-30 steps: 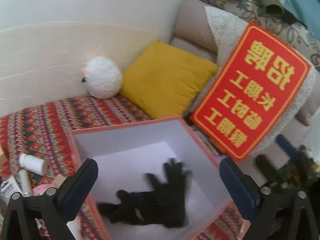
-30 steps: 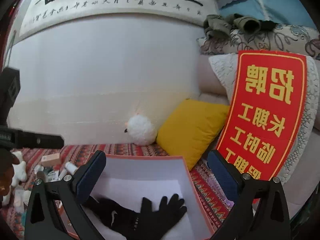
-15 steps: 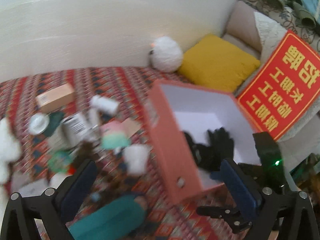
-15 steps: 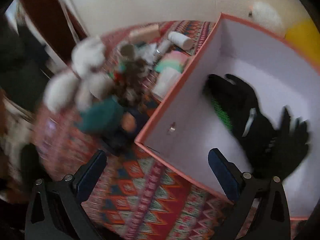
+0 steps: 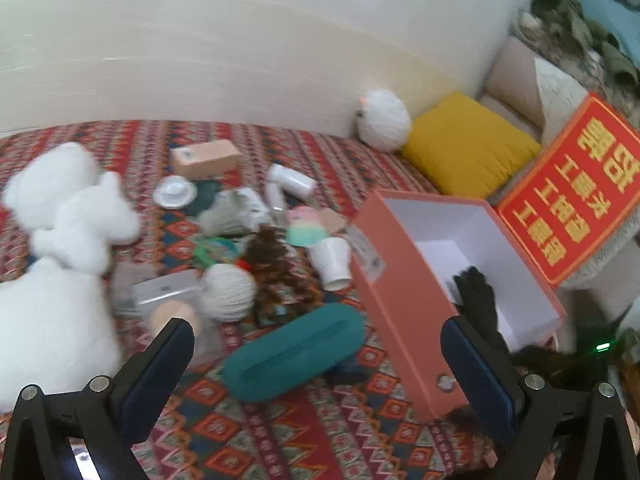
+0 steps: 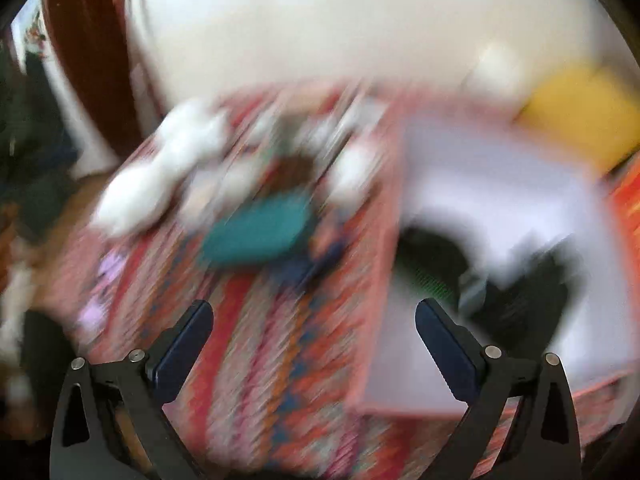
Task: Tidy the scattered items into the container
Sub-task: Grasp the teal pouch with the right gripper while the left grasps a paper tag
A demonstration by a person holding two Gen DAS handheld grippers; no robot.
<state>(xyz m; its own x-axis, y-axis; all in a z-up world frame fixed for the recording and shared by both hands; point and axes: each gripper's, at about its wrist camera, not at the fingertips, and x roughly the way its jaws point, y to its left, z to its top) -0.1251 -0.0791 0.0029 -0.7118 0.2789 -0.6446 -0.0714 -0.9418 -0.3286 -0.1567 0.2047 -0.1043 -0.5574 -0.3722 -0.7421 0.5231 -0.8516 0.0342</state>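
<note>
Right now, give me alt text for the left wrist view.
An open left gripper hovers over a teal case among clutter on a patterned blanket. Beside it, a pink box holds black gloves.

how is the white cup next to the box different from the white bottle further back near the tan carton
The white cup is wide, tapered and open-mouthed, lying beside the pink box; the white bottle is a slimmer closed cylinder, farther from the box. The cup's mouth points toward the camera; the bottle lies crosswise. Both are white, on their sides, outside the box.
</note>
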